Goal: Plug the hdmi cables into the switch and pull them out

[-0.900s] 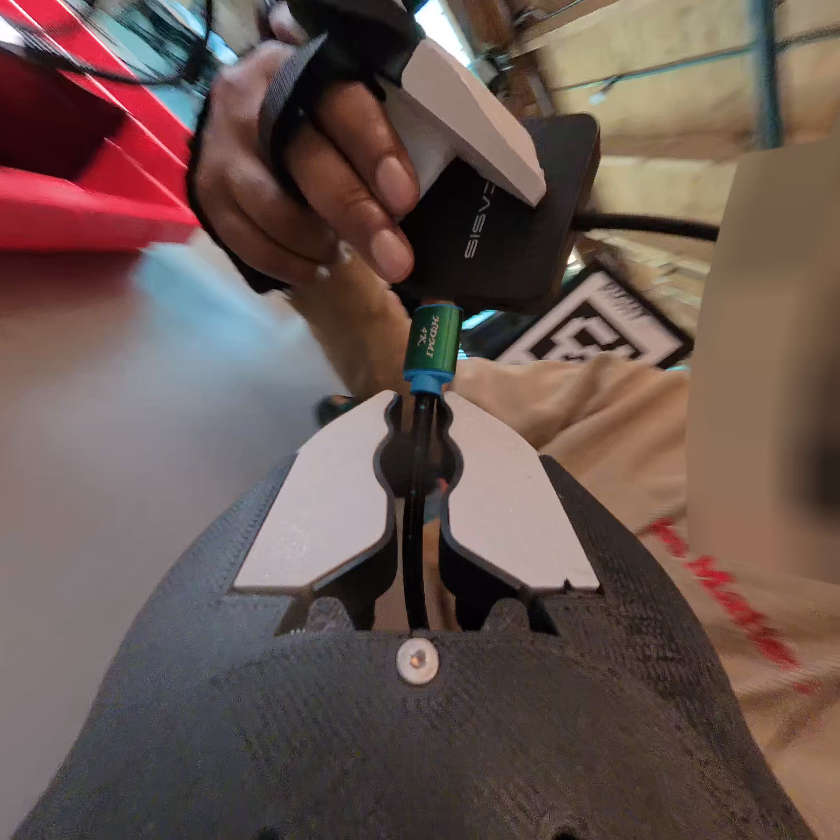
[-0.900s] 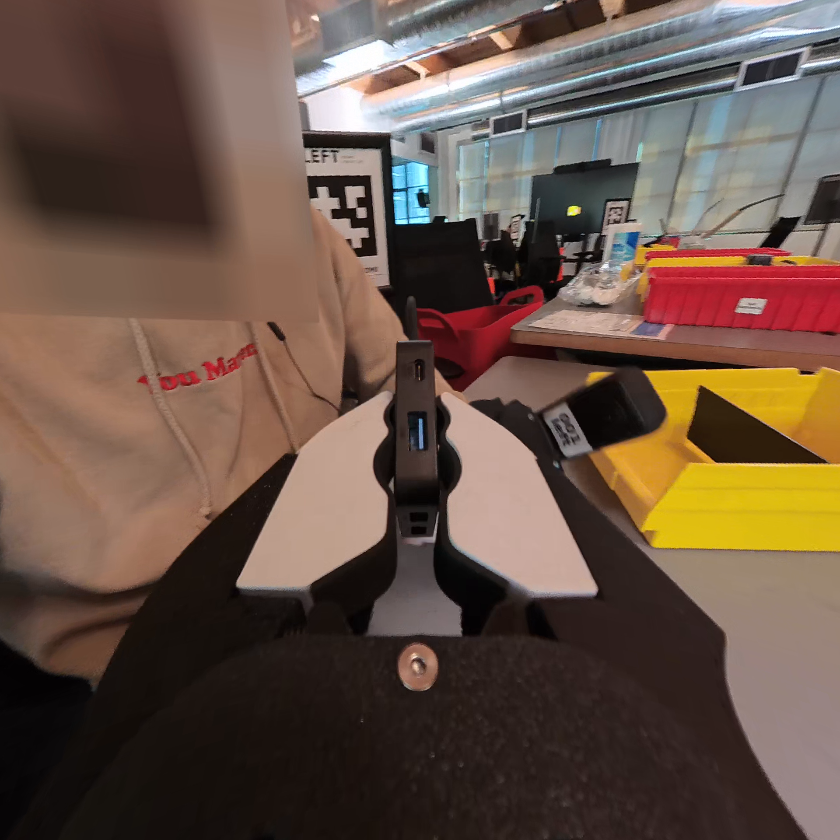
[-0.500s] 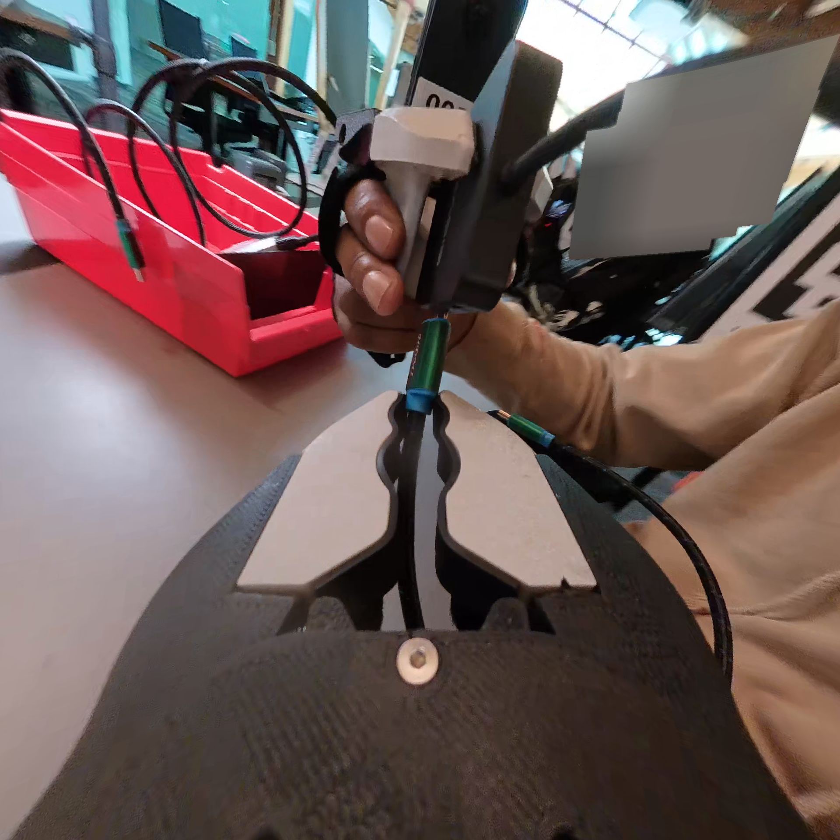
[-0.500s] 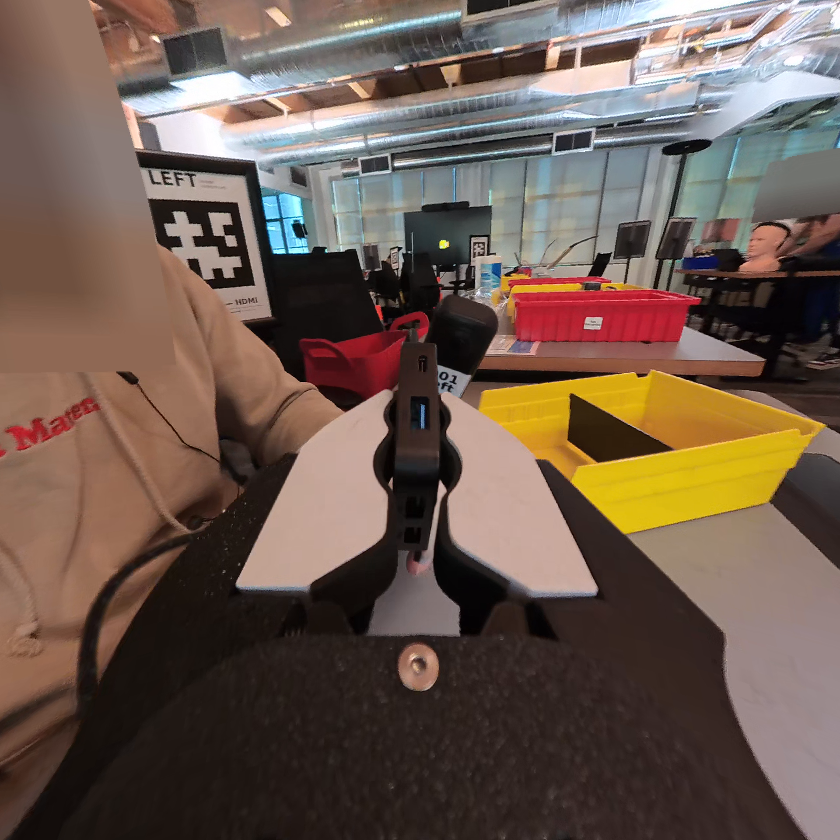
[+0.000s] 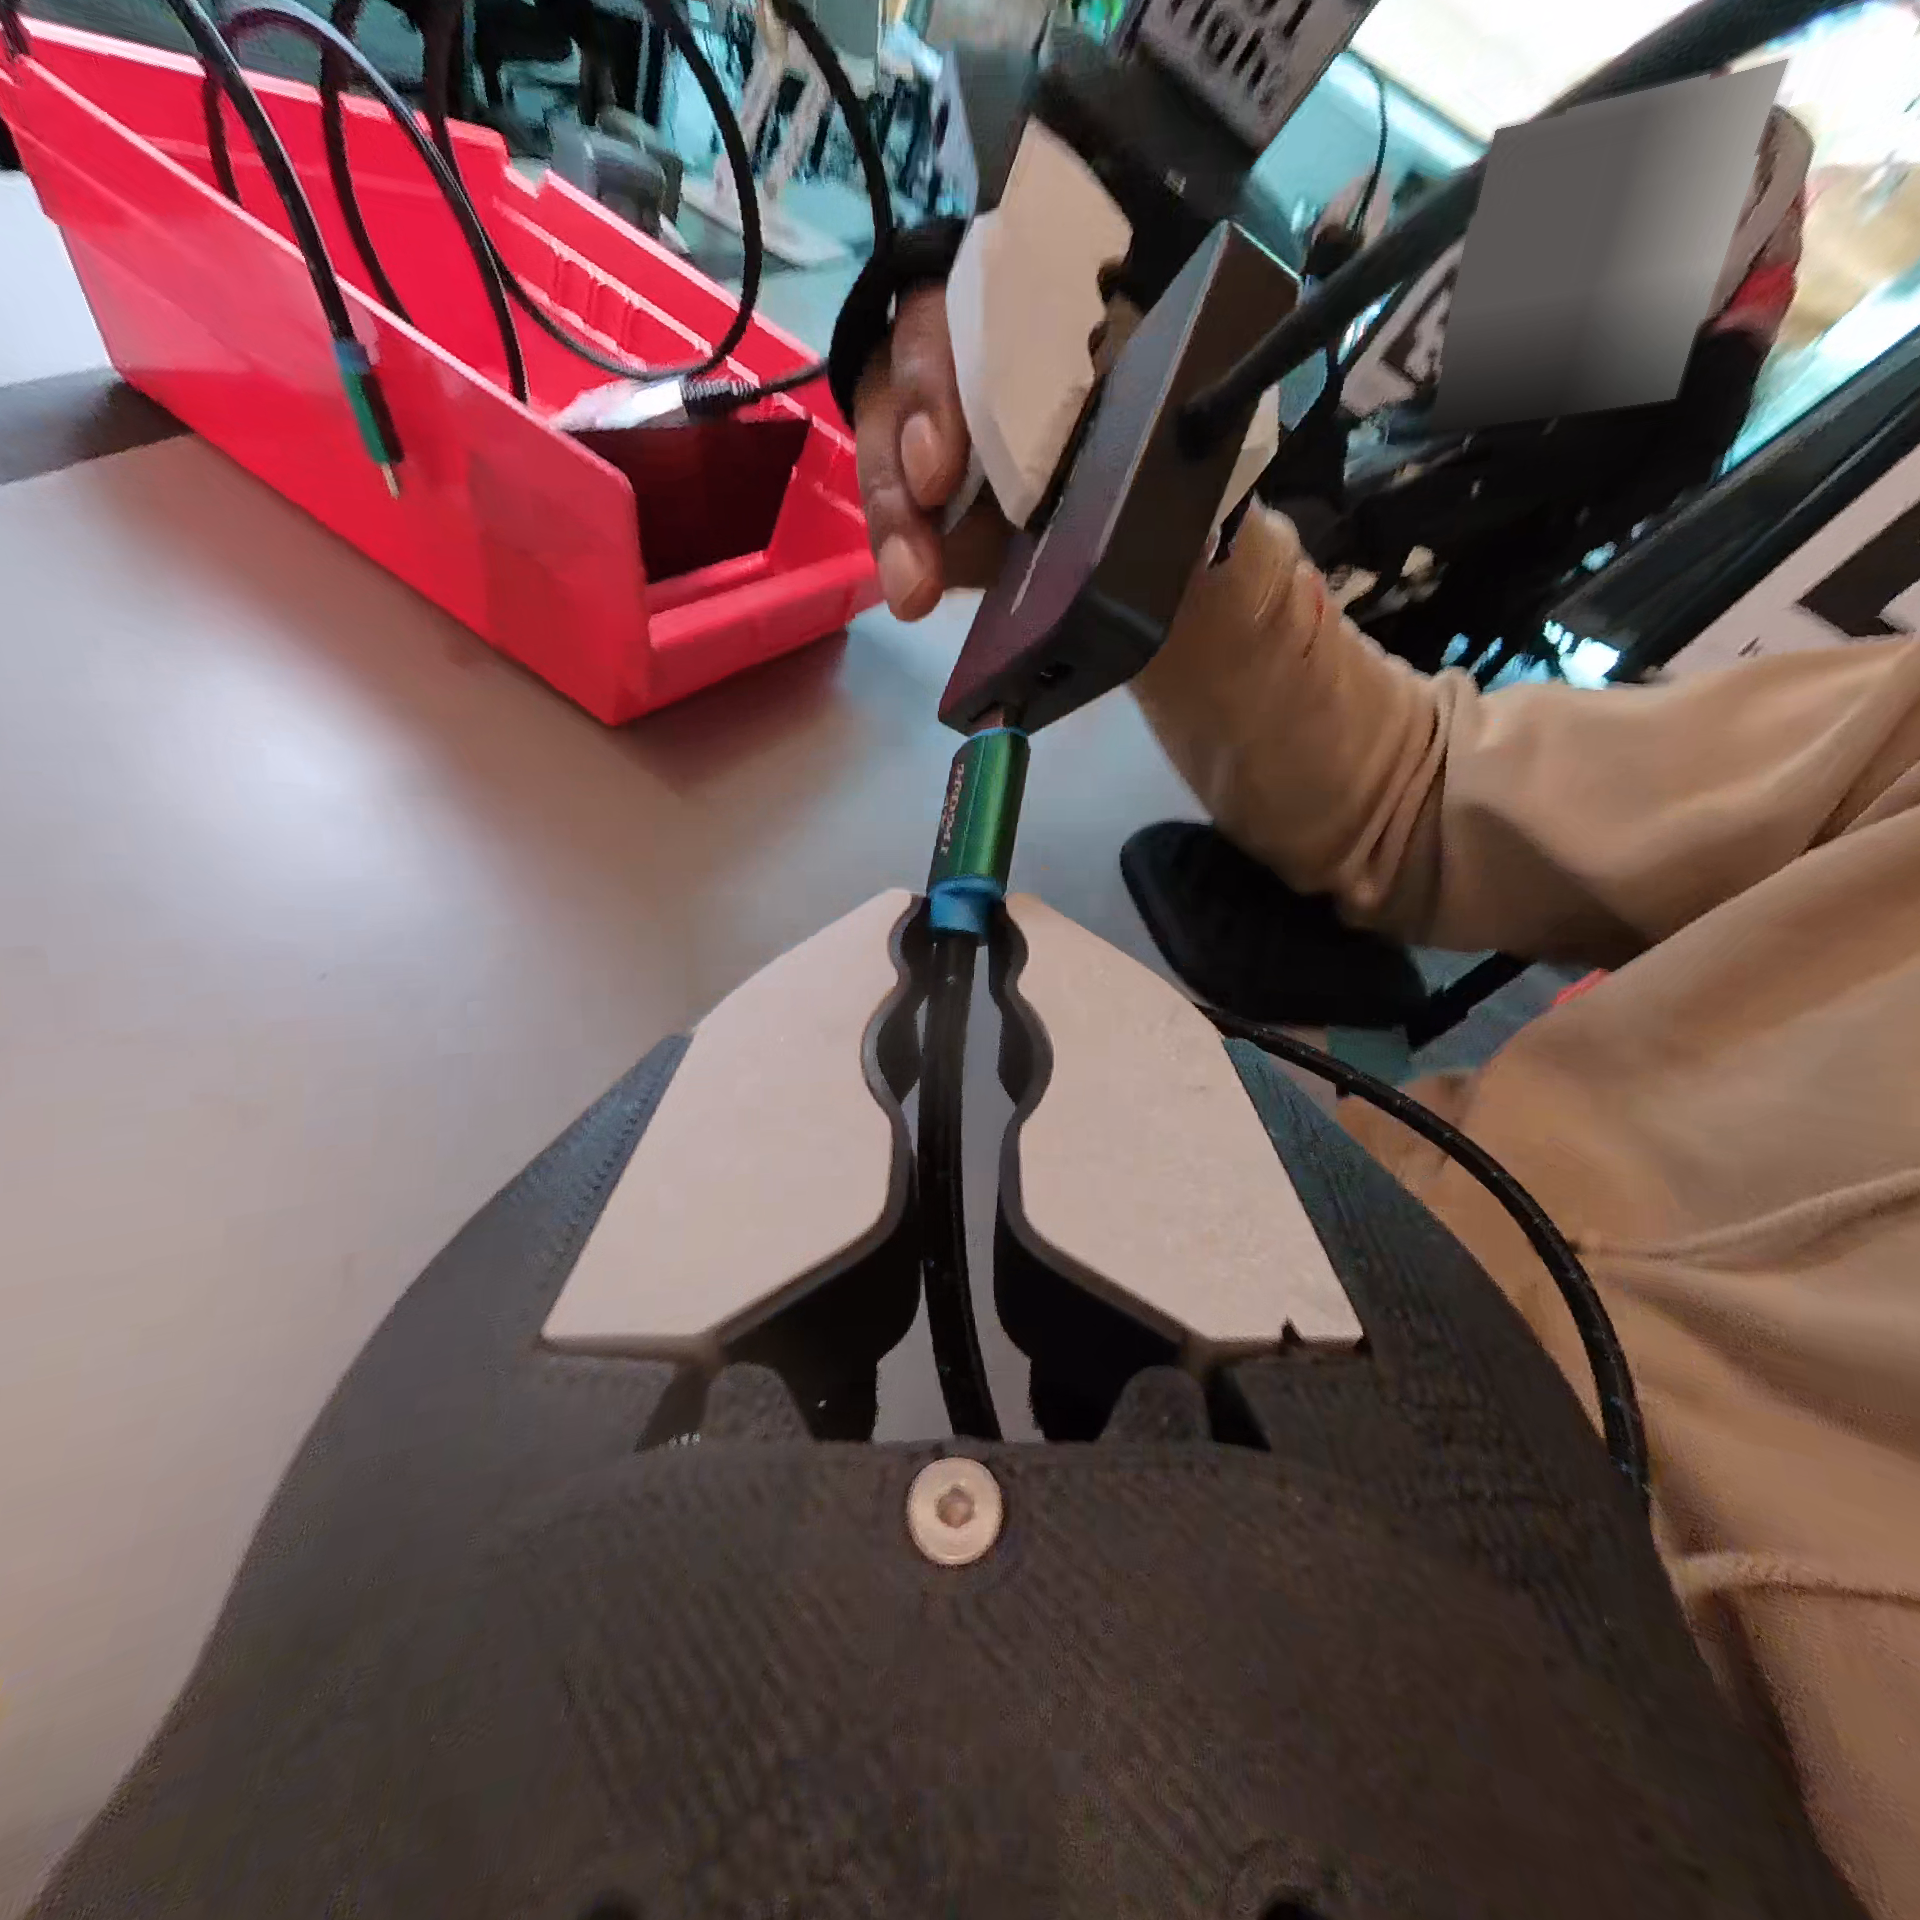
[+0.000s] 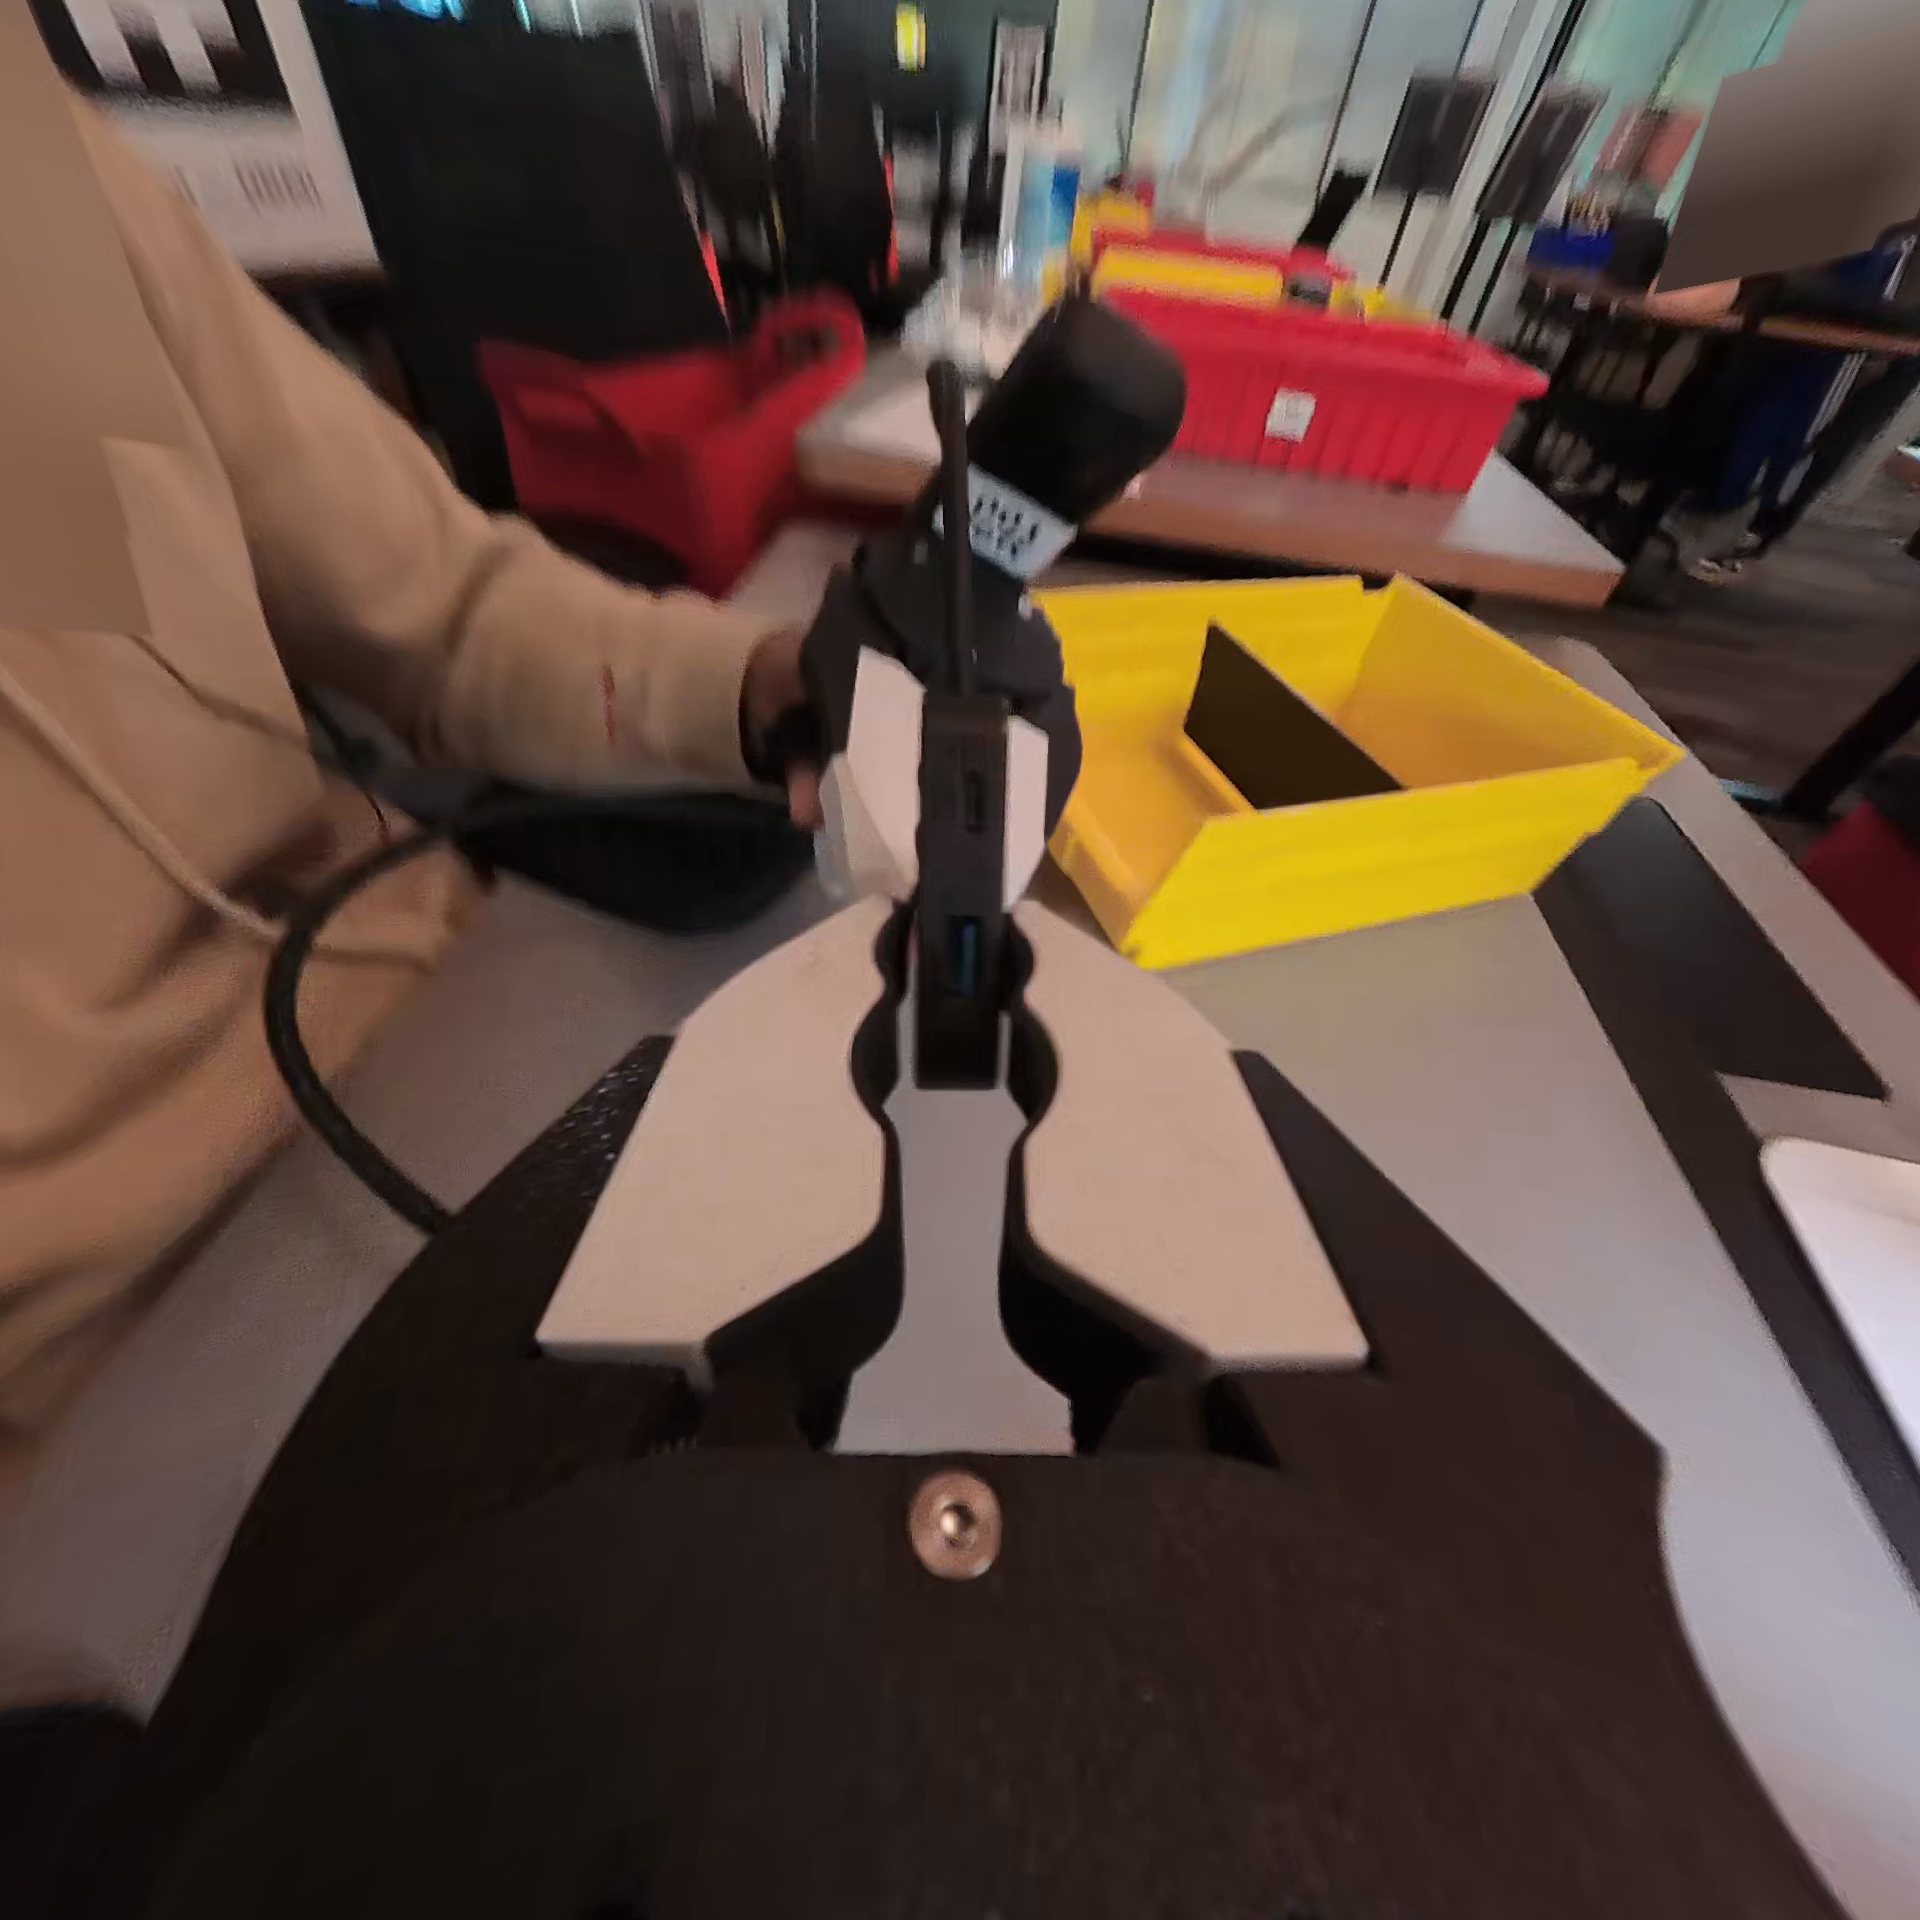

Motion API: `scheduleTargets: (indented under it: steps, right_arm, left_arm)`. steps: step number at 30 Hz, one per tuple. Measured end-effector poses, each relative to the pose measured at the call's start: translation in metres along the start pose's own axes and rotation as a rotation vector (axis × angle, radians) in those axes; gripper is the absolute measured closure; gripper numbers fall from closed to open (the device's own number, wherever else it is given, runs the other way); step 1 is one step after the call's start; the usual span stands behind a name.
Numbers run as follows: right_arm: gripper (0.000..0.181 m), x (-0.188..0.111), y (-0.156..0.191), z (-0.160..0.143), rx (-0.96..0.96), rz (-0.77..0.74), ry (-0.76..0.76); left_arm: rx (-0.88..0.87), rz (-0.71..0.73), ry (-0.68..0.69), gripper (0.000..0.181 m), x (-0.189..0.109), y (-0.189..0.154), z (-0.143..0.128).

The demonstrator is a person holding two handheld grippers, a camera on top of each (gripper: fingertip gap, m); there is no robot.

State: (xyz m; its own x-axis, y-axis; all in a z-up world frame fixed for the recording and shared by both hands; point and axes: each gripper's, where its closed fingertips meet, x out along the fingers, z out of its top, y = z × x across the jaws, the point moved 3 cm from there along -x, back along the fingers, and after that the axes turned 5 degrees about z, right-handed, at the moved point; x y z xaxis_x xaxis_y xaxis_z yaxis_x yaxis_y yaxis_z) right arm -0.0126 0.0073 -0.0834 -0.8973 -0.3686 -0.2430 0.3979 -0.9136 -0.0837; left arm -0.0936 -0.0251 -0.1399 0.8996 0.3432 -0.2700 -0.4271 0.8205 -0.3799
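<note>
In the left wrist view my left gripper is shut on a black HDMI cable, just behind its green plug with a blue collar. The plug's tip meets the lower edge of the black switch; how deep it sits is hidden. The right gripper's white fingers clamp the switch above it. In the right wrist view my right gripper is shut on the switch, seen edge-on. The left gripper's white fingers show just beyond it.
A red bin holding several black cables stands at the left on the grey table; a second green plug hangs over its wall. A yellow bin with a black divider stands right of the switch. A person's beige sleeve lies close. The grippers' ends are close to 7 cm from one another.
Both grippers have swung down toward the table, so bins and tabletop now fill the views. The switch is tilted and sits nearer my right fingertips. The green plug stays at the switch's edge.
</note>
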Motion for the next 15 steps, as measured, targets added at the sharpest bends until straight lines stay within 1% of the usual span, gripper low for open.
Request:
scheduleTargets:
  steps: [3,5,6,8,10,13,15]
  right_arm:
    - [0.167,0.005,0.009,-0.008,-0.055,0.031,0.096]
    - [0.167,0.007,0.011,-0.013,-0.049,0.059,0.118]
    - [0.167,0.008,0.011,-0.015,-0.031,0.075,0.095]
    - [0.167,0.009,0.010,-0.017,0.035,0.129,-0.006]
    - [0.167,0.009,0.008,-0.018,0.069,0.155,-0.072]
    - [0.167,0.008,0.005,-0.012,0.100,0.165,-0.174]
    - [0.167,0.008,0.002,-0.009,0.101,0.141,-0.201]
  left_arm:
    - [0.036,-0.007,0.097,0.170,0.002,-0.002,-0.013]
    - [0.025,-0.037,0.119,0.170,0.001,-0.003,-0.017]
    - [-0.003,-0.074,0.112,0.170,0.000,-0.004,-0.018]
    - [-0.085,-0.160,0.087,0.170,-0.002,-0.005,-0.017]
    - [-0.133,-0.217,0.069,0.170,0.000,-0.007,-0.018]
    - [-0.213,-0.273,0.039,0.170,0.004,-0.009,-0.016]
    - [-0.281,-0.298,-0.010,0.170,0.004,-0.007,-0.012]
